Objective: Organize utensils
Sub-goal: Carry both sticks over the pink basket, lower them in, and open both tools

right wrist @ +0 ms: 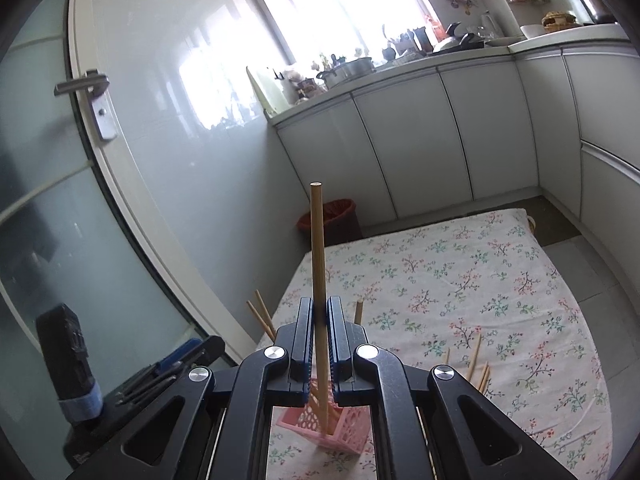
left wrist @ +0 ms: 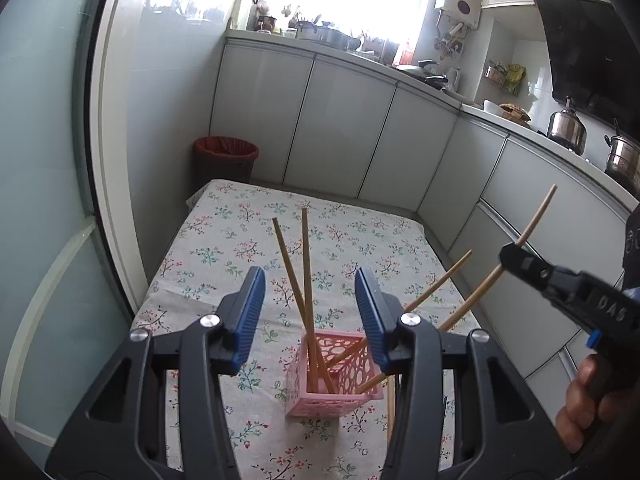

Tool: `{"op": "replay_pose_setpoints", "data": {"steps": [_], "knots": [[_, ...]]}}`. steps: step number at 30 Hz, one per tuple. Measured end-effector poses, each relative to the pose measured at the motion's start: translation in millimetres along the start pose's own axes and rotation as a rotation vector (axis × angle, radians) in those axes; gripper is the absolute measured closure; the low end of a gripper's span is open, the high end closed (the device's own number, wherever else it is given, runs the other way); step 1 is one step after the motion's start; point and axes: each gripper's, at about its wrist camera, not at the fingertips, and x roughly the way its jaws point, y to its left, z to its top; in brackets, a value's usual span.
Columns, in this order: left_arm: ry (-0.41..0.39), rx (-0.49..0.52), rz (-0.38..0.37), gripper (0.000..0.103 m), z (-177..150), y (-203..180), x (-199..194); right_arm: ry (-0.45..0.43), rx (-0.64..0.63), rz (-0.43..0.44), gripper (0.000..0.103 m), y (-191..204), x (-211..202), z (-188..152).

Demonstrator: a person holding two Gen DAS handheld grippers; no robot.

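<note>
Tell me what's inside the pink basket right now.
The pink basket holds wooden chopsticks leaning out at angles. The right gripper is lowering another chopstick into it. The basket's bottom is hidden.

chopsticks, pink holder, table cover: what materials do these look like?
Chopsticks: likely bamboo or light wood, matte tan, round cut end showing.
Pink holder: looks like moulded plastic, slightly glossy, walls pierced with oval holes.
Table cover: thin woven fabric, matte, floral print, with wrinkles and a draped edge.
</note>
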Motion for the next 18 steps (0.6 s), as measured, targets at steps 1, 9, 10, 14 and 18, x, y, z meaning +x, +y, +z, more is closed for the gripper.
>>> {"op": "replay_pose_setpoints", "data": {"steps": [1,9,10,14,18], "knots": [[0.009,0.0,0.001,0.055,-0.6,-0.1,1.3,0.015,-0.006,-0.007,0.096,0.3,5.1,-2.4],[0.071,0.027,0.017,0.043,-4.4,-6.2,7.3,0.108,0.008,-0.033,0.087,-11.0,29.4,-14.9],[0.078,0.032,0.015,0.043,-4.6,-7.5,7.4,0.099,0.015,-0.035,0.083,-13.5,25.9,-13.4],[0.099,0.044,0.004,0.038,-5.9,-12.3,6.0,0.058,0.035,-0.04,0.062,-23.1,5.8,-6.3],[0.12,0.051,-0.02,0.032,-8.8,-18.5,4.7,0.047,0.04,-0.069,0.056,-36.7,-10.6,-1.4]]}}
